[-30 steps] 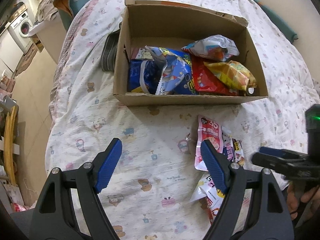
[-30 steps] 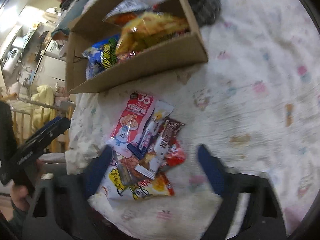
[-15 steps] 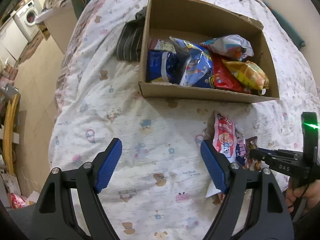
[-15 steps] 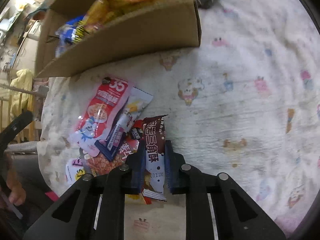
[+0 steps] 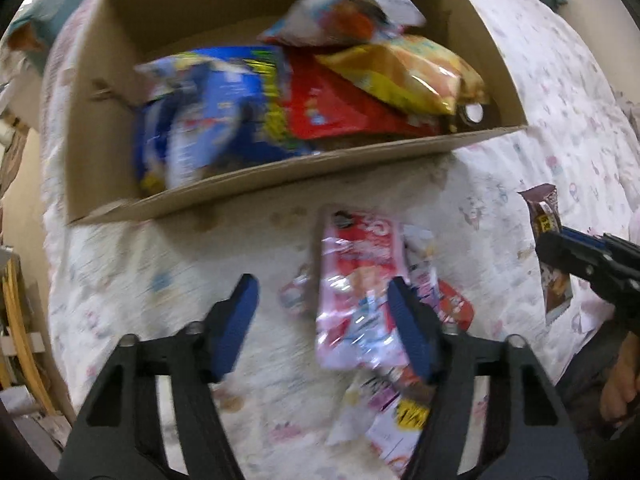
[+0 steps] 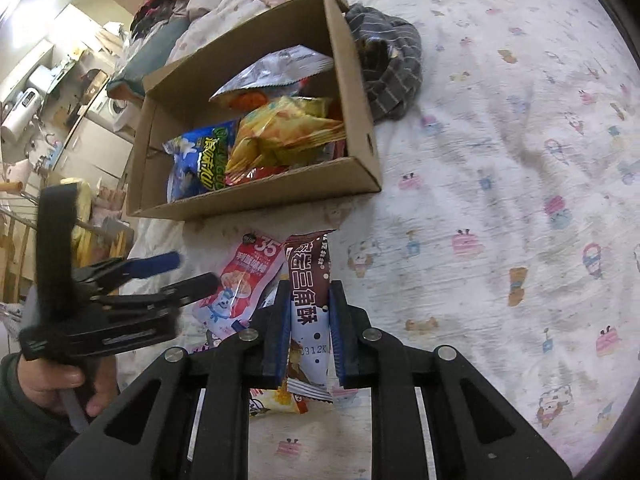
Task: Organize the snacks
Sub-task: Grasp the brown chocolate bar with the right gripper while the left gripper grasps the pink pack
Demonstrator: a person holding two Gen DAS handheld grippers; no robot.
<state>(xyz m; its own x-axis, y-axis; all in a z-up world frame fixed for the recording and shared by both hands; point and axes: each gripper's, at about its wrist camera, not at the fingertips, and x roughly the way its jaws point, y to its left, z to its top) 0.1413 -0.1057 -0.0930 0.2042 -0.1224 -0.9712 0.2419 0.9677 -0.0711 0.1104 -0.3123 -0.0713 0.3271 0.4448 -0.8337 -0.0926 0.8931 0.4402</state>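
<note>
Right gripper (image 6: 308, 320) pinches 1 brown wrapper (image 6: 308, 292): carry it level over the box (image 6: 256, 200) wall, release low; left gripper (image 5: 324, 320) spread wide above pink packet (image 5: 360, 288)

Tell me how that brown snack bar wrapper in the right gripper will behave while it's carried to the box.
The brown snack bar stands straight between the right gripper fingers, so it probably holds its shape. Its glossy wrapper may slip. Looks light; the cardboard box is close.
</note>
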